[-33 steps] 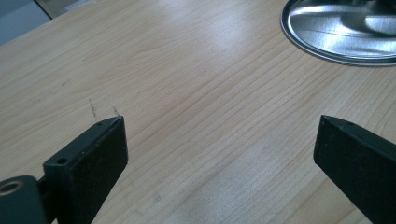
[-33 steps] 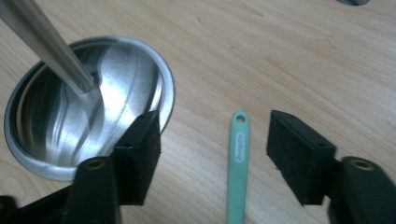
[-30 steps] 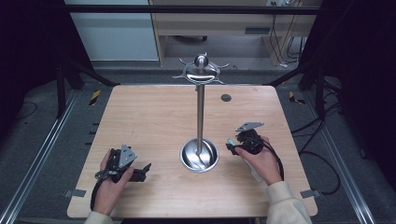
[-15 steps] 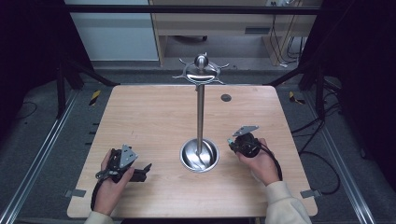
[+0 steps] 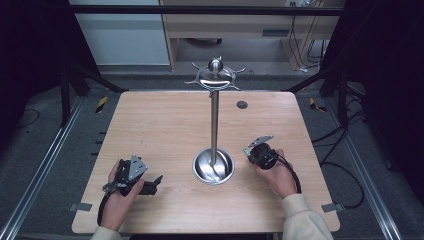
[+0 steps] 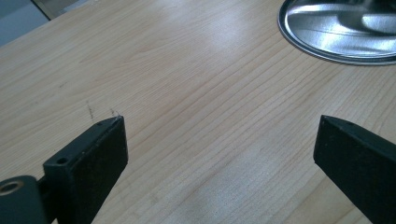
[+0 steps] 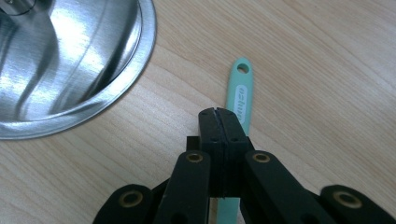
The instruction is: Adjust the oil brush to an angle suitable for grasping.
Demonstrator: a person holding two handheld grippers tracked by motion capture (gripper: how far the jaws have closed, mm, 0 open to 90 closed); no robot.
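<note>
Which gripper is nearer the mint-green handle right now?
Right. The right gripper is closed on the mint-green handle beside the steel stand base; the left gripper sits open across the base from it.

Right tool (image 7: pixel 218 113) jaws newly closed over mint handle (image 7: pixel 238 95).

A wooden table (image 5: pixel 165 125) is sitting centre frame on a grey floor (image 5: pixel 45 145). A pale cabinet (image 5: pixel 120 35) and a wooden desk (image 5: pixel 225 25) are standing along the top edge, darkness filling both upper corners.
</note>
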